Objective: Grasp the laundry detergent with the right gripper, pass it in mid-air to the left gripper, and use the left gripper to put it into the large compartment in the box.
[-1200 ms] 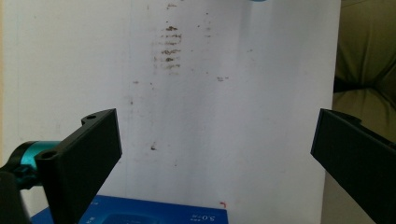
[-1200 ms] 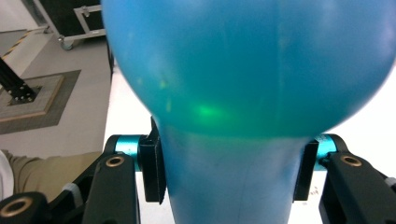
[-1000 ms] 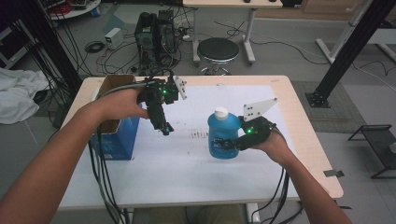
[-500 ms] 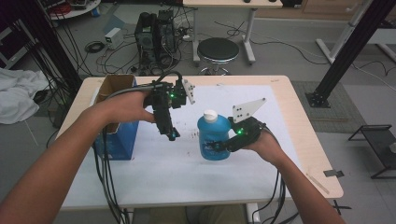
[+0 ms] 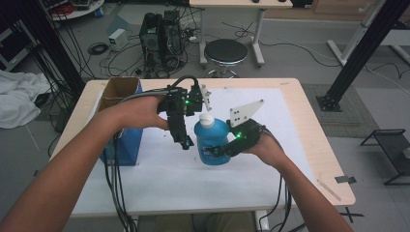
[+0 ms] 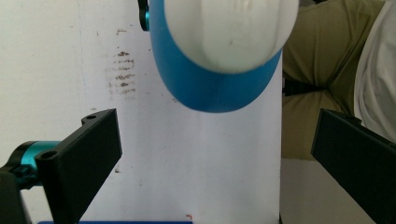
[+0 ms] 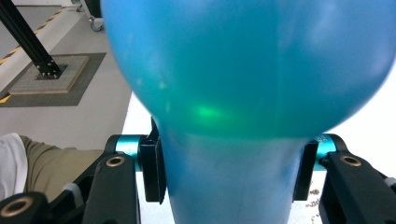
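Right gripper view looks along the two black jaws of the right gripper (image 7: 229,175), which press on either side of the lower body of a blue bottle (image 7: 247,84); the jaw pads sit flush against the plastic, one at the left and one at the right, so the bottle is pinched between them. A green glint shows on the bottle's bulging side. Past the bottle lie white paper (image 7: 369,126) and grey floor with a black frame leg.

Left gripper view shows the left gripper (image 6: 215,158) with its jaws spread wide and nothing between them. The bottle's white cap (image 6: 231,28) and blue shoulder sit ahead of the jaws, above the gap and not touching either one. Beneath is the white paper with a smudge of brown marks (image 6: 121,72), and at the right edge is the person's trouser leg.

From the high view, the right gripper (image 5: 218,151) holds the bottle (image 5: 212,140) low on its side, upright, over the middle of the white paper (image 5: 270,164) on the wooden table (image 5: 319,145). The left gripper (image 5: 184,142) hangs just beside the bottle's left side, its jaws pointing down and toward the person, with a green light on its body. A blue cardboard box (image 5: 121,125) stands open at the table's left, behind the left forearm. Cables trail from both grippers over the near edge.
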A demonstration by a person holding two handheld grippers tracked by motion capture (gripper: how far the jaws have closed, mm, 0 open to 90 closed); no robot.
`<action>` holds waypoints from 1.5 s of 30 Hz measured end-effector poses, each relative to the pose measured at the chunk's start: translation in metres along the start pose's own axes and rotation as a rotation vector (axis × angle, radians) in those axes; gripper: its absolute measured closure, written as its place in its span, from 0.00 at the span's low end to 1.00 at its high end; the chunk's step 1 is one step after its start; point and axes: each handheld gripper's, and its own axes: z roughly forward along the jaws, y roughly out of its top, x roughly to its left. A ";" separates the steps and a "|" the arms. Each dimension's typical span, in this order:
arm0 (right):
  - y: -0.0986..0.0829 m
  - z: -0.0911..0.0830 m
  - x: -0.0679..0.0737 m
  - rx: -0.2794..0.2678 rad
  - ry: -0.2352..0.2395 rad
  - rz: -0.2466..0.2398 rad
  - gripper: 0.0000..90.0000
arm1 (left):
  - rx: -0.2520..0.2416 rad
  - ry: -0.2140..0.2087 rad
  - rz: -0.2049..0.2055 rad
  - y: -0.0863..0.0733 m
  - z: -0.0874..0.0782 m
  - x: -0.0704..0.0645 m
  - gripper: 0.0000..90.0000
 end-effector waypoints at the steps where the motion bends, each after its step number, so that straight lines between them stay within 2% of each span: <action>1: 0.000 0.000 0.001 0.008 0.001 0.013 0.49 | 0.004 -0.001 0.001 0.001 0.000 0.000 0.02; 2: 0.001 0.002 -0.001 0.001 0.003 -0.008 0.49 | 0.006 -0.005 -0.009 0.002 0.000 0.000 0.02; 6: 0.002 0.006 0.000 0.007 0.004 0.004 0.49 | 0.004 -0.013 -0.006 0.005 0.002 0.000 0.02; 7: 0.002 0.006 0.002 0.020 0.003 0.023 0.49 | 0.000 -0.012 -0.006 0.005 0.002 0.000 0.02; 8: 0.002 0.007 0.001 0.015 0.005 0.008 0.49 | 0.004 -0.011 -0.005 0.006 0.002 0.000 0.02; 12: 0.005 0.009 0.001 0.014 0.005 0.004 0.49 | 0.003 -0.002 0.006 0.009 0.002 0.000 0.02; 14: 0.007 0.011 -0.001 0.002 -0.001 -0.020 0.49 | 0.000 0.000 0.006 0.010 0.002 0.000 0.02; 16: 0.008 0.011 0.001 0.016 0.006 0.005 0.49 | -0.004 0.004 0.008 0.012 0.002 0.000 0.02; 20: 0.009 0.013 0.001 0.000 0.004 -0.006 0.49 | -0.010 0.005 0.012 0.016 0.002 0.000 0.02; 22: 0.010 0.013 0.001 0.010 0.006 0.003 0.49 | -0.011 0.003 0.013 0.017 0.002 0.000 0.02; 23: 0.009 0.015 0.000 0.002 -0.002 -0.015 0.49 | -0.009 0.004 0.014 0.018 0.002 0.000 0.02; 25: 0.009 0.014 0.001 0.007 -0.002 -0.003 0.49 | -0.009 0.004 0.017 0.020 0.003 0.000 0.02; 27: 0.010 0.014 0.000 0.000 -0.008 -0.017 0.49 | -0.014 0.007 0.017 0.021 0.004 0.000 0.02; 34: 0.010 0.012 0.000 -0.002 -0.012 -0.008 0.49 | -0.003 0.014 0.024 0.027 0.008 0.003 0.02; 36: 0.010 0.012 -0.001 -0.008 -0.017 -0.018 0.49 | -0.003 0.016 0.025 0.027 0.009 0.003 0.02; 37: 0.010 0.011 -0.001 -0.004 -0.016 -0.020 0.49 | -0.005 0.018 0.029 0.028 0.009 0.004 0.02; 38: 0.010 0.011 0.001 0.006 -0.004 0.006 0.49 | -0.007 0.014 0.037 0.028 0.009 0.003 0.05; 41: 0.010 0.011 -0.002 -0.006 -0.020 -0.030 0.49 | -0.002 0.023 0.040 0.029 0.010 0.004 0.08; 42: 0.010 0.011 0.001 0.006 -0.007 0.006 0.49 | 0.001 0.025 0.039 0.029 0.011 0.004 0.08; 45: 0.010 0.012 0.000 -0.002 -0.008 -0.004 0.49 | 0.007 0.014 0.048 0.029 0.012 0.004 0.13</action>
